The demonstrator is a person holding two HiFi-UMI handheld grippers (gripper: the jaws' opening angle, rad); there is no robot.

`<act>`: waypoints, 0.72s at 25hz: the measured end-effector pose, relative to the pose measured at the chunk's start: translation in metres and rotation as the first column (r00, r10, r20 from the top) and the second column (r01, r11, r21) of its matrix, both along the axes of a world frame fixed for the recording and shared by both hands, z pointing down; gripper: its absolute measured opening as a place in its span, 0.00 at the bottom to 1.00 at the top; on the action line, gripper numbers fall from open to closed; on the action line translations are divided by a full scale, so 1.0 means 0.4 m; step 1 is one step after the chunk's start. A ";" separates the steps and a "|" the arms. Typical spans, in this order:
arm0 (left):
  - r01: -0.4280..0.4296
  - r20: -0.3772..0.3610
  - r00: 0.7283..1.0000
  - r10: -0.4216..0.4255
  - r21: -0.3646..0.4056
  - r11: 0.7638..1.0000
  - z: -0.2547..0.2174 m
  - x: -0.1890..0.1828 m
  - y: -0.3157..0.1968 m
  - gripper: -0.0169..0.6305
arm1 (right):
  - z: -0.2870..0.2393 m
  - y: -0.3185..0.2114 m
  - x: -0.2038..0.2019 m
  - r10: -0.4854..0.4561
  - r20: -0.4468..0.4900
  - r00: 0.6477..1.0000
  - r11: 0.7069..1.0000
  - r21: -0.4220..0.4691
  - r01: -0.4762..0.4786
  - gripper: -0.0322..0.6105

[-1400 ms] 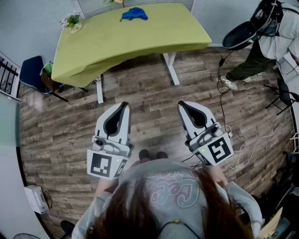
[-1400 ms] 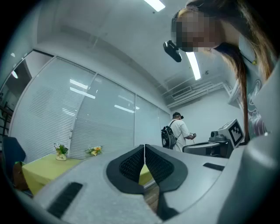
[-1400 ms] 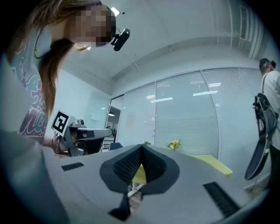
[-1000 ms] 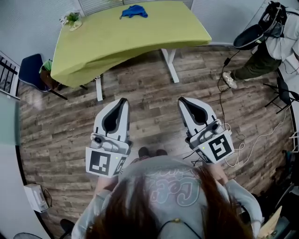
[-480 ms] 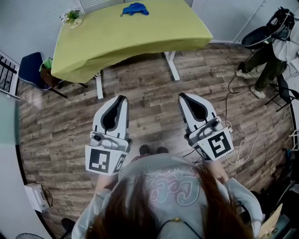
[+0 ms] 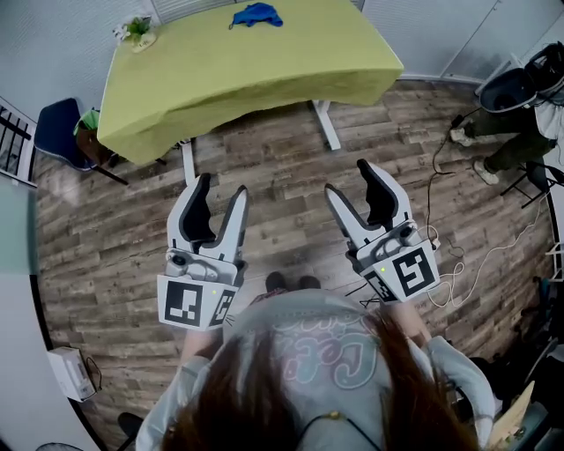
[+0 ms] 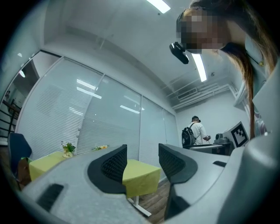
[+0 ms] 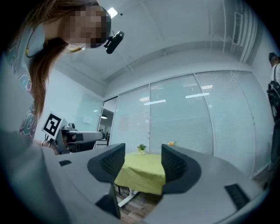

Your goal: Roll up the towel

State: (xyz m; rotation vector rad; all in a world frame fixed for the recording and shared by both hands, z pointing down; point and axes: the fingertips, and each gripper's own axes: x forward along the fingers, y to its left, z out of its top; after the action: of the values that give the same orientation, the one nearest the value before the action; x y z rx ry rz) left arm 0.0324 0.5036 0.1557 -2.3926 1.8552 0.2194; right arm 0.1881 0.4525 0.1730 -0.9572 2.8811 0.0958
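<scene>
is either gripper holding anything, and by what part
Nothing is held. The left gripper and right gripper have just opened their jaws, with nothing between them; the blue towel lies on the green table.

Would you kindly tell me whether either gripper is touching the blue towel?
Apart. Head view: the blue towel lies far off on the green table; the left gripper and right gripper, jaws just opened and empty, hover above the floor.

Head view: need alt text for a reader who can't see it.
Seen from above, a person holds a left hand-held gripper and a right hand-held gripper over a wooden floor, both empty, their jaws having just been opening. Ahead stands a yellow-green covered table, with a crumpled blue towel near its far edge.
</scene>
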 end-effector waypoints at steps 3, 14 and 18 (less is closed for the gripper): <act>0.025 -0.005 1.000 -0.025 0.015 1.000 -0.004 -0.023 0.005 0.38 | -0.002 -0.012 0.003 0.045 0.021 0.999 0.999 0.000 -0.045 0.52; 0.042 -0.007 0.999 -0.042 0.028 0.999 -0.001 -0.099 0.009 0.48 | 0.004 -0.023 -0.052 0.087 0.029 0.996 0.996 0.003 -0.087 0.65; 0.036 0.005 0.999 -0.036 0.019 0.999 0.009 -0.132 0.011 0.48 | 0.015 -0.021 -0.080 0.098 0.027 0.995 0.995 -0.001 -0.098 0.65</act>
State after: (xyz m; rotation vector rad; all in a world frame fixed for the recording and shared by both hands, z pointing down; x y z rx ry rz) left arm -0.0206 0.5079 0.1591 -2.3434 1.8832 0.2262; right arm 0.1563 0.4439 0.1789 -1.0912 2.8095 0.0899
